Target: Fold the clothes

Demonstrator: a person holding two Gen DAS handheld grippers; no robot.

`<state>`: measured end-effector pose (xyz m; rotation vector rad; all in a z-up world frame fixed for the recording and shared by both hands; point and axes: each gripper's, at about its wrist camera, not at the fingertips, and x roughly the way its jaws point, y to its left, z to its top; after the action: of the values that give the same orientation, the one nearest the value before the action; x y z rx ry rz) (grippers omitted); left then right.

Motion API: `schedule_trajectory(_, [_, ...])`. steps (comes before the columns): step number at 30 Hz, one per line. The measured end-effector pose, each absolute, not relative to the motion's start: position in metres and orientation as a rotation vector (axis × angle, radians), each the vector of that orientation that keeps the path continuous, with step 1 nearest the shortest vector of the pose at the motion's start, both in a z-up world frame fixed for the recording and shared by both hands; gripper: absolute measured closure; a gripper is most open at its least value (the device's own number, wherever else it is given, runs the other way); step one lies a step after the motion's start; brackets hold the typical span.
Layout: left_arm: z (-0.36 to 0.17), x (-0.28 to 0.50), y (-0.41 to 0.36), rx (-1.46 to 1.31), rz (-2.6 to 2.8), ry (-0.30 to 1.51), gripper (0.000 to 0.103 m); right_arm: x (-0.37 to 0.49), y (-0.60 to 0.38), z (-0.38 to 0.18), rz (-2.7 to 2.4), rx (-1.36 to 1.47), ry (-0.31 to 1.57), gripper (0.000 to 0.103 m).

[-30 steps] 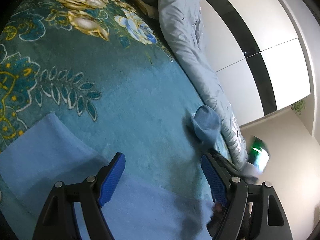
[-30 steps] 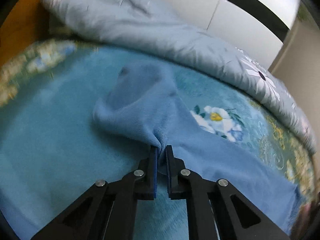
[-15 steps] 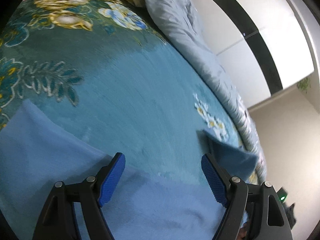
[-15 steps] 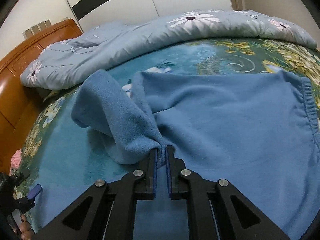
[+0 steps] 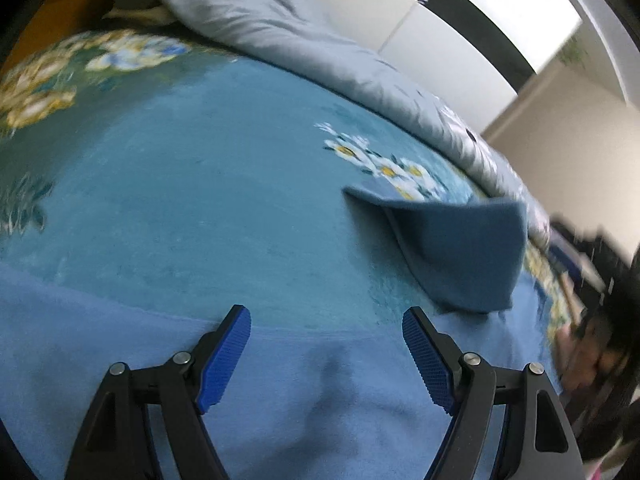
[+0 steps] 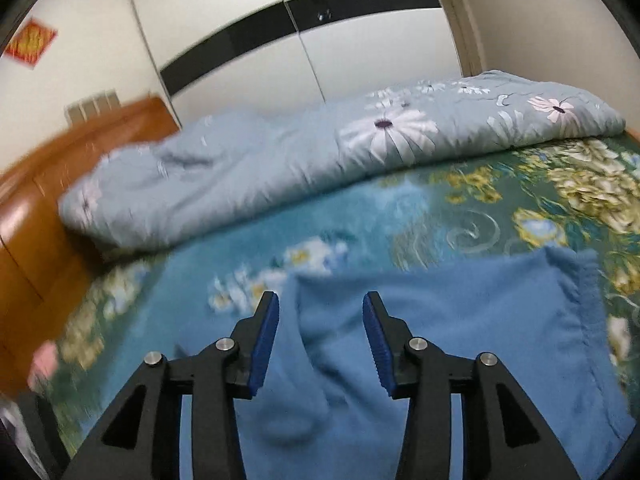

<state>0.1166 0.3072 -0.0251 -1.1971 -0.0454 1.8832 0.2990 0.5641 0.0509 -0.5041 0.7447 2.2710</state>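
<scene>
A blue fleece garment (image 5: pixel 280 400) lies on the teal flowered blanket (image 5: pixel 180 180). My left gripper (image 5: pixel 326 314) hovers open over its near edge, with nothing between the pads. One end of the garment is turned over in a raised flap (image 5: pixel 460 248), and a person's hand (image 5: pixel 576 364) shows blurred at the right edge. In the right wrist view, my right gripper (image 6: pixel 321 300) is opening above the same garment (image 6: pixel 460 320). A soft ridge of cloth (image 6: pixel 304 352) lies below and between its jaws, and the pads do not press on it.
A grey-blue flowered quilt (image 6: pixel 320 148) is bunched along the far side of the bed. The wooden headboard (image 6: pixel 32 220) stands at the left. Behind the bed is a white wardrobe with a black band (image 6: pixel 320 40). Bare blanket (image 6: pixel 480 208) lies beyond the garment.
The right gripper carried a pinched fold across the garment, then its jaws came apart and released it. The left gripper slid sideways along the near edge while rolling, staying open.
</scene>
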Motion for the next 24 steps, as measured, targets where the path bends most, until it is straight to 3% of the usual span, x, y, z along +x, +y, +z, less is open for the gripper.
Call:
schedule_trajectory(6, [-0.026, 0.123, 0.324, -1.146, 1.900, 0.011, 0.021, 0.323, 0.574, 0.040, 2.263, -0.372, 0.705, 0.055])
schedule_trajectory(17, [-0.027, 0.118, 0.436, -1.257, 1.902, 0.299, 0.024, 0.359, 0.586, 0.040, 2.242, -0.237, 0.740, 0.049])
schedule_trajectory(22, [-0.032, 0.113, 0.475, -1.243, 1.930, 0.320, 0.033, 0.362, 0.586, 0.039, 2.260, -0.204, 0.746, 0.049])
schedule_trajectory(24, [-0.032, 0.116, 0.487, -1.220, 1.925, 0.341, 0.042, 0.366, 0.588, 0.036, 2.246, -0.175, 0.763, 0.049])
